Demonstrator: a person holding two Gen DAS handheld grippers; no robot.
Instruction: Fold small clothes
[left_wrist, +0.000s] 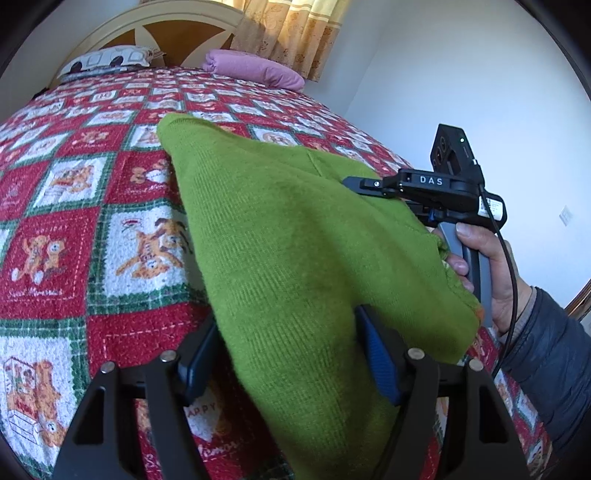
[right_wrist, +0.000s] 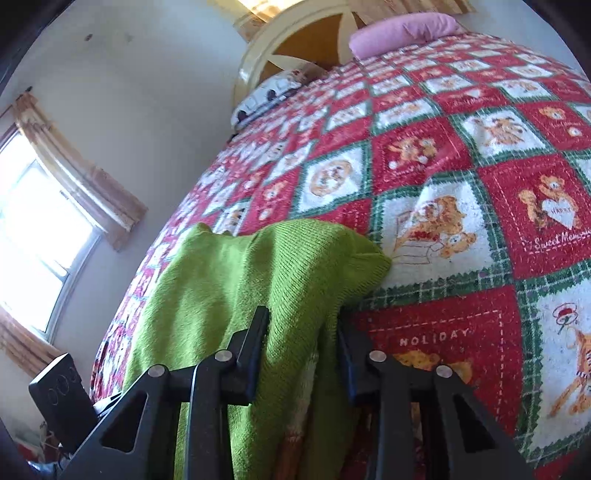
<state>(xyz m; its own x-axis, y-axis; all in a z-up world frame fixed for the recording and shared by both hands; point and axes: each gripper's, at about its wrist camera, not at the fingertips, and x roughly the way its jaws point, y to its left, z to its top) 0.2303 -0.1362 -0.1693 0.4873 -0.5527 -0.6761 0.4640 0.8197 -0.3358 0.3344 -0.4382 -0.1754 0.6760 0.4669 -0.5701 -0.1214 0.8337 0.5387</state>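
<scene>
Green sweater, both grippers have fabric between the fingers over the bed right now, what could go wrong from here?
1. The left gripper stands wide around a thick bunch of the green sweater; it may slip out.
2. The right gripper seems to pinch bunched layers, so the fold could come out uneven.
3. The far end drags on the quilt, which might pull it askew.

The left gripper (left_wrist: 291, 354) points downward with its jaws set wide, cloth between the pads. The right gripper (right_wrist: 303, 343) is narrowed on the cloth, both fingers (right_wrist: 255, 332) pressing it; the person's hand (left_wrist: 491, 280) holds its handle.
</scene>
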